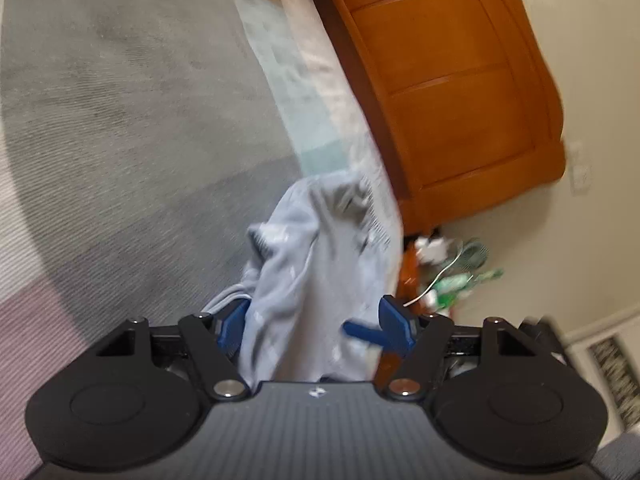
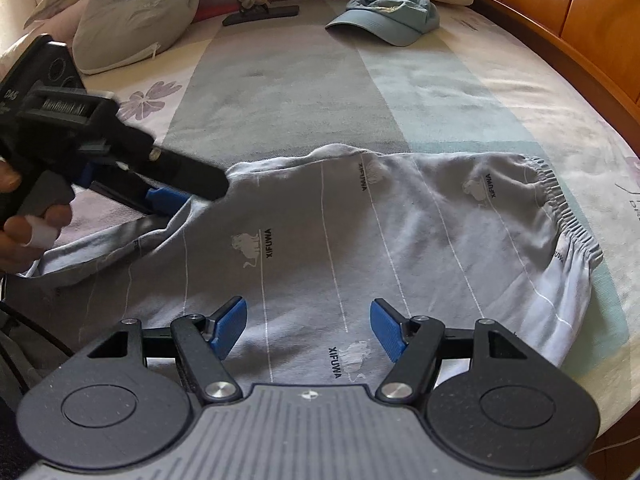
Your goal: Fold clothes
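Grey shorts (image 2: 360, 240) with thin white lines, small prints and the word XIFUWA lie spread on the bed (image 2: 460, 92), their gathered waistband (image 2: 560, 208) toward the right. The right hand-held gripper (image 2: 306, 328) hangs just above the cloth near the lower edge, its blue pads (image 2: 230, 326) wide apart with nothing between them. In the right wrist view the left hand-held gripper (image 2: 168, 200) comes in from the left, held by a hand (image 2: 24, 224) that is cut off by the frame; its tip meets a raised fold at the left end of the shorts, but a black arm covers the pads there. The left wrist view is blurred: the shorts (image 1: 304, 264) hang bunched between the left hand-held gripper's (image 1: 316, 320) blue pads (image 1: 232, 326), which stand apart, and whether they bear on the cloth cannot be told. Its right pad looks smeared and doubled by the blur. Beyond it show the striped bedsheet, an orange wooden bed frame (image 1: 452, 92) and a blurred heap of green and white things (image 1: 452, 268) on the floor, too smeared to name. On the far side of the bed lie a blue cap (image 2: 390, 14), a grey pillow (image 2: 136, 12) and a flat black object (image 2: 260, 14) with a flower, hard to make out.
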`<state>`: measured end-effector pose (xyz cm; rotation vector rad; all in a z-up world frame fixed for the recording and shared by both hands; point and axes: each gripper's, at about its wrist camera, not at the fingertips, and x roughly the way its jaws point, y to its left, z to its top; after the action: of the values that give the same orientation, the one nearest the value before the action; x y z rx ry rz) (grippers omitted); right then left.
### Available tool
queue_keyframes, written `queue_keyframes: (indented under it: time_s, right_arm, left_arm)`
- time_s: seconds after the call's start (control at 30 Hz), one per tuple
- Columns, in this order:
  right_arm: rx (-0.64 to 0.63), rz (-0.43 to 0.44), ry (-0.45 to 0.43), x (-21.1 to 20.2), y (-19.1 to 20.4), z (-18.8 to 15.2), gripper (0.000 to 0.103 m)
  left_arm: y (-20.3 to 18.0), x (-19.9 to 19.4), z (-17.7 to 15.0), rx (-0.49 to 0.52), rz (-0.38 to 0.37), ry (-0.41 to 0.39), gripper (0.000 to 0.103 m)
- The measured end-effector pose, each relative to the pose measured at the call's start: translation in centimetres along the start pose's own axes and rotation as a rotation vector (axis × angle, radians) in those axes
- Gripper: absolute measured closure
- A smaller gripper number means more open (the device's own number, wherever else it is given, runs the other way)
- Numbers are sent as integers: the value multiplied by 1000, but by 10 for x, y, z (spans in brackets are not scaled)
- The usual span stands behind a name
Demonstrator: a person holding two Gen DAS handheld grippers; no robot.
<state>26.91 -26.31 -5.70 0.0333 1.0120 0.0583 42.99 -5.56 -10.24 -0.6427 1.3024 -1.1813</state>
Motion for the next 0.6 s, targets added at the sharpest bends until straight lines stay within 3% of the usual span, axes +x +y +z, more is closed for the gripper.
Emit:
queue_keyframes:
  time_s: [0.33,0.6]
  right_arm:
    - [1,-14,2,0,0,1,30]
    - [6,-12,8,3,0,0,29]
  left_arm:
    - [3,-29,23,-53,-86,-148,33]
    - [-5,-16,2,43,27,-46,32]
